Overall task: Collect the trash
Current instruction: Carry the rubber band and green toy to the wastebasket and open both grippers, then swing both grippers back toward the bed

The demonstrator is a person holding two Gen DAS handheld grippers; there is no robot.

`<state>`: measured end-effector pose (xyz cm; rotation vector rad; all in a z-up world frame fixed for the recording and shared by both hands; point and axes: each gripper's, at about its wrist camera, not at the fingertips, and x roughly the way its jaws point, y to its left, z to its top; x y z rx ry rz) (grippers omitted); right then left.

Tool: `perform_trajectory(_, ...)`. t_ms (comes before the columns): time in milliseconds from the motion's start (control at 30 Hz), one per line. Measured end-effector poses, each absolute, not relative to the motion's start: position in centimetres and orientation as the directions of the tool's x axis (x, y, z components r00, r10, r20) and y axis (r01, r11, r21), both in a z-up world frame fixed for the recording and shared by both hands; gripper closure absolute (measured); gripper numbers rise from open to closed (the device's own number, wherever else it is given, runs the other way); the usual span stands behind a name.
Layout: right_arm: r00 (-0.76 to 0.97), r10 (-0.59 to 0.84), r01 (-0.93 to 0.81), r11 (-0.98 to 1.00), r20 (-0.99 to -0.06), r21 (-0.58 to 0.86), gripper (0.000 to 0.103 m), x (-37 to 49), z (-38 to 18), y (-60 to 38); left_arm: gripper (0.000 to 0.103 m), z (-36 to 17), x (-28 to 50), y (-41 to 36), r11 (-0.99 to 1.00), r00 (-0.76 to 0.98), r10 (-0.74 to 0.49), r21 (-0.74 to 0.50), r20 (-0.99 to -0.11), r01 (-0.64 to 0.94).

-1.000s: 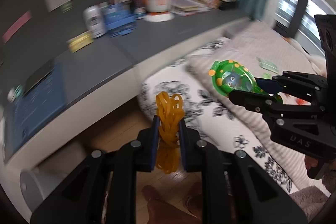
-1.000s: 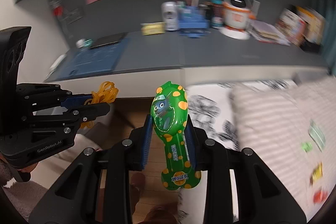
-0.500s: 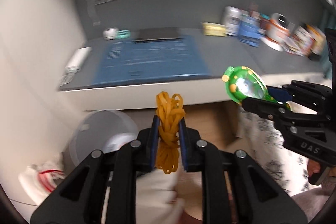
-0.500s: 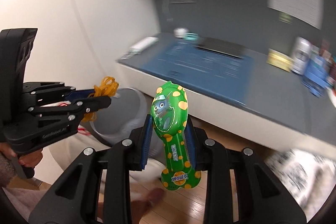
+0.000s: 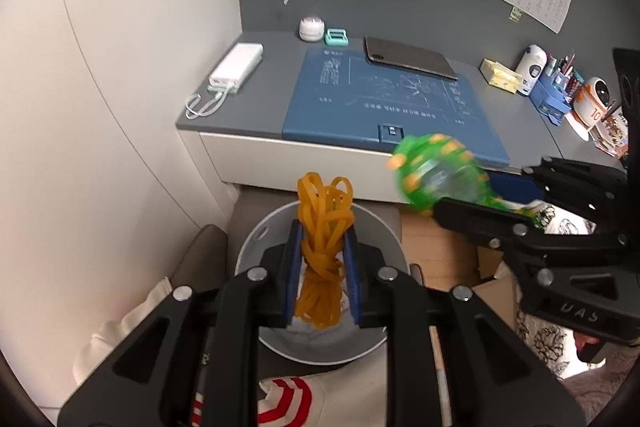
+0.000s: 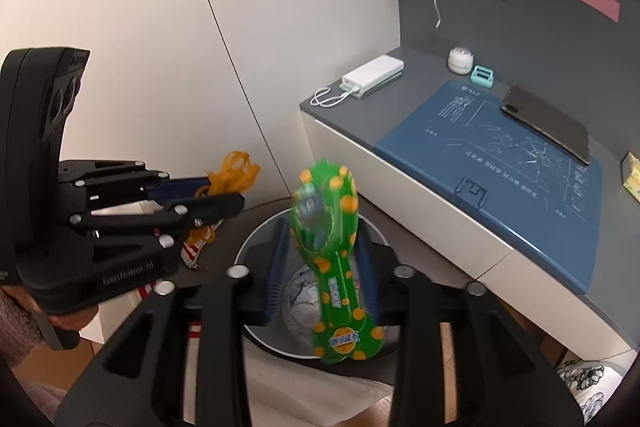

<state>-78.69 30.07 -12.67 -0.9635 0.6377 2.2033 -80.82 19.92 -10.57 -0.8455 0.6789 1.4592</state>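
Am holding both grippers over grey wastebin [image 5: 256,239] beside desk [image 5: 272,115].

Left gripper [image 5: 323,259] jaws opening, orange rubber-band tangle [image 5: 324,227] between pads, apparently still pinched mid-bundle. Bands light, soft, springy; likely clinging to pads, so am opening wide.

Right gripper [image 6: 320,263] jaws opening, green spotted toy package [image 6: 332,267] between them, blurred, looking loose above bin's crumpled paper [image 6: 300,303]. Package light, stiff, glossy, slippery; narrow neck is best hold.

Both hand-held grippers tilt downward — left [image 5: 322,267], right [image 6: 322,263] — jaws opening.
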Motion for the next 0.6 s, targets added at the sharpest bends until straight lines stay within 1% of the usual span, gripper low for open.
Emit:
perform_trajectory(33,-0.516,0.365,-0.721,-0.674,-0.775,0.162,0.054,-79.0,-12.8,30.1,0.077,-11.0,-81.1,20.0,-0.072,0.032,0.554,-0.086,-0.832,-0.994)
perform_trajectory(67,-0.508,0.370,-0.723,-0.674,-0.778,0.151,0.053,-79.1,-12.8,30.0,0.071,-11.3,-81.3,20.2,-0.073,0.034,0.547,-0.088,-0.836,-0.993)
perform_trajectory(100,-0.502,0.371,-0.724,-0.674,-0.782,0.145,0.053,-78.8,-12.9,29.8,0.060,-11.6,-81.4,20.2,-0.077,0.031,0.541,-0.086,-0.841,-0.993)
perform_trajectory(167,-0.491,0.368,-0.731,-0.667,-0.790,0.143,0.053,-78.3,-13.2,29.7,0.048,-12.1,-81.5,20.0,-0.084,0.022,0.534,-0.078,-0.845,-0.993)
perform_trajectory(200,-0.487,0.367,-0.736,-0.661,-0.793,0.146,0.053,-78.0,-13.3,29.7,0.045,-12.2,-81.6,19.9,-0.083,0.022,0.531,-0.078,-0.847,-0.993)
perform_trajectory(300,-0.477,0.367,-0.752,-0.641,-0.798,0.155,0.053,-77.0,-13.5,29.6,0.042,-12.6,-81.4,19.7,-0.077,0.025,0.523,-0.076,-0.852,-0.994)
perform_trajectory(467,-0.462,0.394,-0.782,-0.603,-0.794,0.156,0.053,-75.1,-13.5,29.4,0.041,-12.6,-79.8,20.0,-0.034,0.044,0.524,-0.072,-0.851,-0.997)
perform_trajectory(600,-0.440,0.443,-0.824,-0.546,-0.781,0.155,0.053,-72.0,-12.8,28.8,0.041,-12.2,-77.1,20.6,0.041,0.065,0.529,-0.051,-0.846,-0.998)
